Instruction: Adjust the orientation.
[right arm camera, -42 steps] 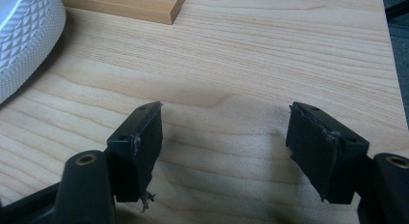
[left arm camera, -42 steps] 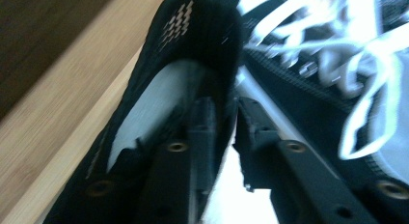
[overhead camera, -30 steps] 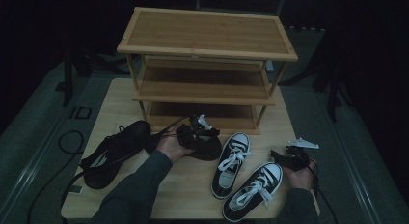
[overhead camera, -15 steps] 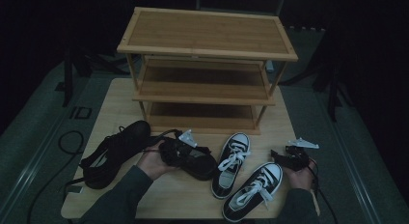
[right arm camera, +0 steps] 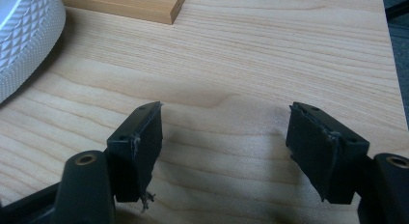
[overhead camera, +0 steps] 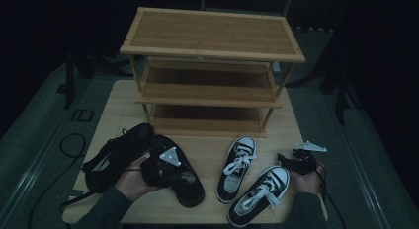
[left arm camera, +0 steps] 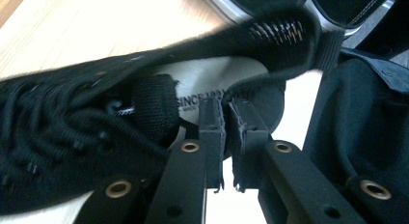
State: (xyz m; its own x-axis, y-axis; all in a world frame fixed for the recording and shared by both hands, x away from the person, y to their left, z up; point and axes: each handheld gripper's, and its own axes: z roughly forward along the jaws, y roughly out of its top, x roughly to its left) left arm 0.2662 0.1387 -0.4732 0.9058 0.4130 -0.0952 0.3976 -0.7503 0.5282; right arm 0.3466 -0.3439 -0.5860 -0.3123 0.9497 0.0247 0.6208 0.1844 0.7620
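Observation:
Low on the table (overhead camera: 207, 147), my left gripper (overhead camera: 159, 171) is shut on a black shoe (overhead camera: 187, 183) near the front edge. In the left gripper view the gripper (left arm camera: 226, 108) pinches the collar rim of that shoe (left arm camera: 72, 122), with the pale insole visible inside. A second black shoe (overhead camera: 118, 152) lies just to its left, touching it. My right gripper (overhead camera: 292, 162) rests at the front right with nothing in it. In the right gripper view it (right arm camera: 224, 132) stands open over bare wood.
A three-shelf wooden rack (overhead camera: 212, 66) stands at the back of the table. Two black-and-white sneakers (overhead camera: 238, 162) (overhead camera: 262, 189) lie between my grippers. A sneaker's white toe sole (right arm camera: 24, 35) and the rack's foot (right arm camera: 130, 7) show ahead of the right gripper.
My left gripper has drawn the black shoe back from the rack toward the table's front left, beside the other black shoe. The right gripper has stayed put.

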